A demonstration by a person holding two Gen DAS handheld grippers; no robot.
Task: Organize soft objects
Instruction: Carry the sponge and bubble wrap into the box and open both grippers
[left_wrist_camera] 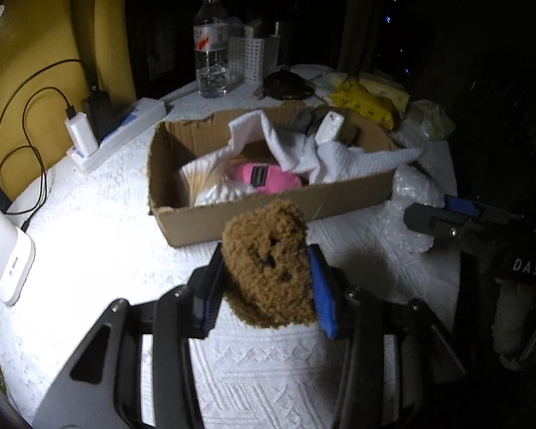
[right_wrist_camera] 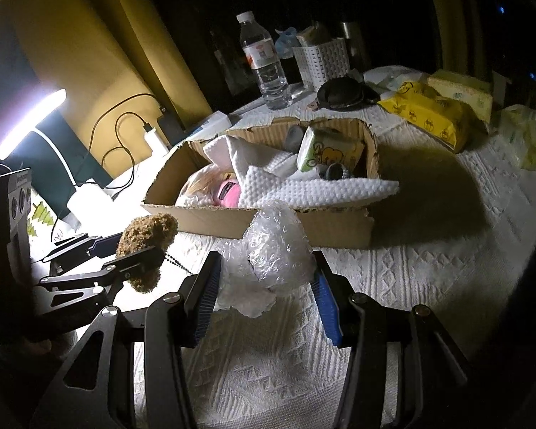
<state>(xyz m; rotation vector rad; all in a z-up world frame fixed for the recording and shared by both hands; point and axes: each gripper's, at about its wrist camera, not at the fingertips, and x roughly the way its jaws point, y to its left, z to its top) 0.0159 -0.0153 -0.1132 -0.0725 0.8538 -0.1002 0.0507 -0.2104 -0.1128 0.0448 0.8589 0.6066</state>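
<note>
Brown fuzzy toy (left_wrist_camera: 268,264) is pinched in the left gripper (left_wrist_camera: 266,286), lifted before the cardboard box (left_wrist_camera: 268,214). The right gripper (right_wrist_camera: 264,286) squeezes bubble wrap (right_wrist_camera: 275,246). The springy wrap may slip out, or catch the box wall.

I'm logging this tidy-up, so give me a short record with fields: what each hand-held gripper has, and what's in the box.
left hand-held gripper: shut on brown fuzzy toy, lifted off the cloth
right hand-held gripper: shut on bubble wrap bundle
cardboard box: open, in front of both
box contents: white towel, pink soft item, tissue pack
surface: white textured cloth
</note>
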